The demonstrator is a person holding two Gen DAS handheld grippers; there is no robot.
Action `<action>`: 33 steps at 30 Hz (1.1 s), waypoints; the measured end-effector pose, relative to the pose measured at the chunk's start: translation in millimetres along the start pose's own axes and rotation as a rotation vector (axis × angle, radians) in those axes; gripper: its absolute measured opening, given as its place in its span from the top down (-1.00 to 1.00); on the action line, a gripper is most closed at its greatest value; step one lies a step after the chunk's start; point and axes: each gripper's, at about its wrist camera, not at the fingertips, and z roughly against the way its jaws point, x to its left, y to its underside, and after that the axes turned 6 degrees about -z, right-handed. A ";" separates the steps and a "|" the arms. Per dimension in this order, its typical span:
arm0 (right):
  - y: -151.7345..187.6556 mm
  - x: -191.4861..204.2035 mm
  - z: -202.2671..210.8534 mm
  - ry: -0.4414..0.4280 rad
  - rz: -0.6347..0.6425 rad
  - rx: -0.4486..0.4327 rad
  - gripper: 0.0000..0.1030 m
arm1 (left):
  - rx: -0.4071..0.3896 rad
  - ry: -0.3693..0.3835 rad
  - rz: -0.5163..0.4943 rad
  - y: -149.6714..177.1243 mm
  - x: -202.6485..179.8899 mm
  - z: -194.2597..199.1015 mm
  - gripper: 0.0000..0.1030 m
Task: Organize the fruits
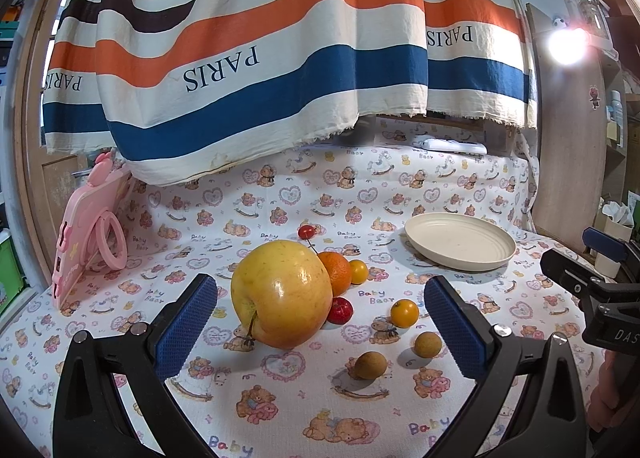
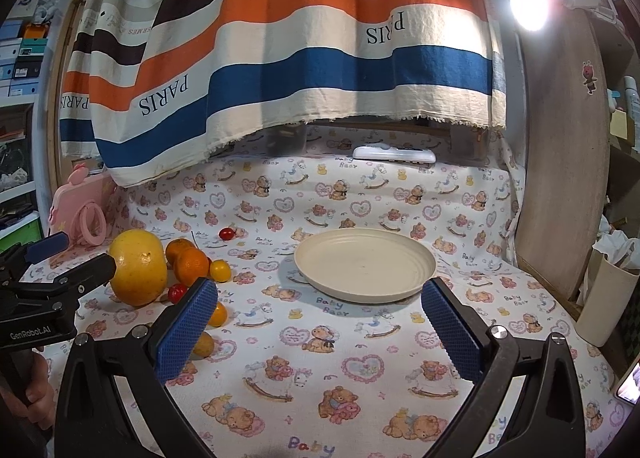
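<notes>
Apple (image 1: 282, 294) on its side, stem toward camera, both grippers' fingers (image 1: 186, 324) spread, empty.

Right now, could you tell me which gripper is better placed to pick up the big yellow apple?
Left. The left gripper is open with the yellow apple directly ahead between its fingers. The right gripper, also open, faces the empty plate, with the apple off to its side.
</notes>
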 end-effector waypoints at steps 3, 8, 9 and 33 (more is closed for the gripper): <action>0.0 0.0 -0.1 0.000 0.000 0.000 -0.99 | 0.002 0.000 0.000 -0.4 0.0 -0.1 -0.99; 0.4 0.2 -0.1 -0.001 0.001 -0.001 -0.99 | 0.002 0.000 0.000 -0.3 -0.2 -0.2 -0.99; 0.5 -0.5 -0.2 -0.001 0.001 -0.001 -0.99 | 0.003 -0.001 0.000 -0.3 -0.1 -0.2 -0.99; 1.6 -0.1 -0.9 -0.001 0.004 0.001 -0.99 | 0.025 -0.018 0.003 1.5 4.6 -6.0 -0.99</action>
